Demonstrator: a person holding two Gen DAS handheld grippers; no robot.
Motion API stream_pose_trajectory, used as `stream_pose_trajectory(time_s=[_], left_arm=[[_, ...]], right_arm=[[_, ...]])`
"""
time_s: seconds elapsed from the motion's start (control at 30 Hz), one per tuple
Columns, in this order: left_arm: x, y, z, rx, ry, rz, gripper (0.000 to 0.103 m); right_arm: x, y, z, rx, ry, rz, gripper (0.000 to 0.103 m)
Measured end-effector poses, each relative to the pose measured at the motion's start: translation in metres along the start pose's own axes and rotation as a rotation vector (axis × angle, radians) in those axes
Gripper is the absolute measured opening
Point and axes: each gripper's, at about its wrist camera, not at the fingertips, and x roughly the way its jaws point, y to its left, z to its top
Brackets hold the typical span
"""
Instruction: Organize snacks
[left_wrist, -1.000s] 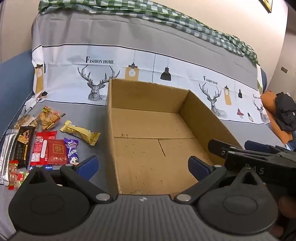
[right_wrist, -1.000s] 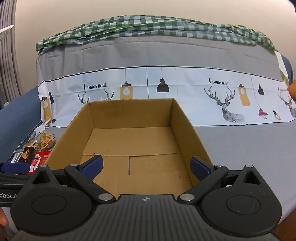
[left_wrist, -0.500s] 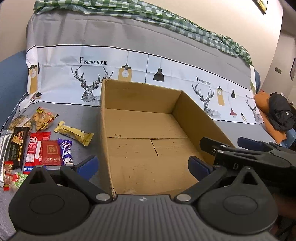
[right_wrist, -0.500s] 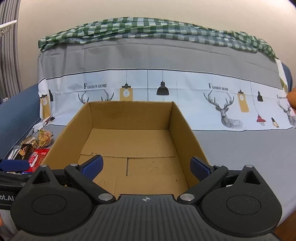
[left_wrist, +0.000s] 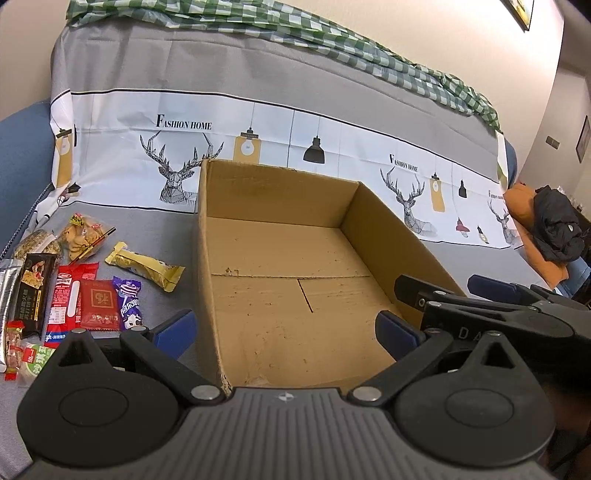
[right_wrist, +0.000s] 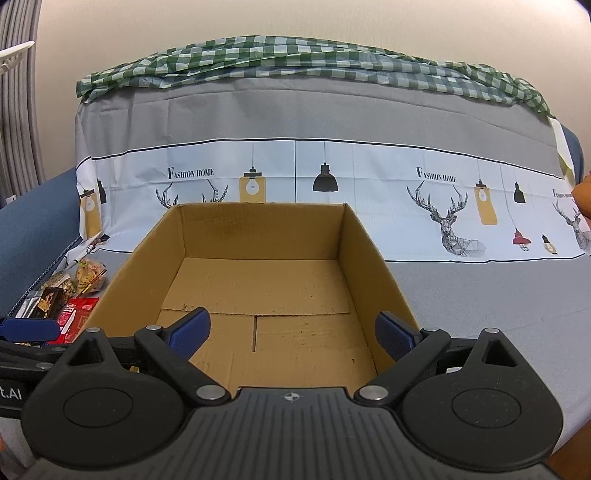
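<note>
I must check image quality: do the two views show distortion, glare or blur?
Left wrist view: strong fisheye bending, cardboard box and snack packets sharp, no glare. Right wrist view: the same curved edges, even soft light, box sharp, no strong shadows.

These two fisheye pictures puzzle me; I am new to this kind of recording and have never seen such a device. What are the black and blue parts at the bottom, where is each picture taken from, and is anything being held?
No robot is here: a person holds a hand tool in each hand, each with two blue-padded jaws and a camera looking forward along them. The black shape at the bottom of each picture is that tool's own body.

In the left tool's picture you see the left gripper, with the other tool reaching in from the right side. In the right tool's picture you see the right gripper.

Both look at an empty cardboard box on a grey printed cloth. Left of the box lies a cluster of wrapped snacks, among them a yellow bar and a red packet.

Both pairs of jaws stand open and hold nothing.
</note>
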Motion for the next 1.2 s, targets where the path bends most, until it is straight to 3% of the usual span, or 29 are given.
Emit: stream_pose_trajectory(time_s=[0.27,0.63,0.83,0.93,1.03,1.1,1.2], left_arm=[[-0.001,0.002,0.0,-0.006,0.01,-0.01,0.102],[-0.002,0.002,0.0,0.004,0.008,-0.018,0.095],[-0.004,0.003,0.0,-0.003,0.009,-0.021,0.084],[-0.006,0.005,0.001,-0.003,0.0,-0.022,0.072],[-0.01,0.008,0.002,0.016,-0.012,-0.027,0.049],[-0.012,0.012,0.005,0.011,-0.001,-0.041,0.021],[-0.017,0.021,0.01,0.004,0.021,-0.066,0.013]], right_arm=[[0.0,0.001,-0.002,-0.023,-0.004,-0.009,0.095],[-0.003,0.001,-0.004,-0.037,-0.007,-0.004,0.086],[-0.003,0.002,-0.005,-0.033,-0.008,0.007,0.073],[-0.003,0.002,-0.005,-0.029,-0.008,0.017,0.063],[-0.003,0.004,-0.005,-0.028,-0.019,0.037,0.055],[-0.004,0.007,-0.006,-0.034,-0.024,0.051,0.054],[-0.005,0.013,-0.005,-0.044,-0.047,0.07,0.051]])
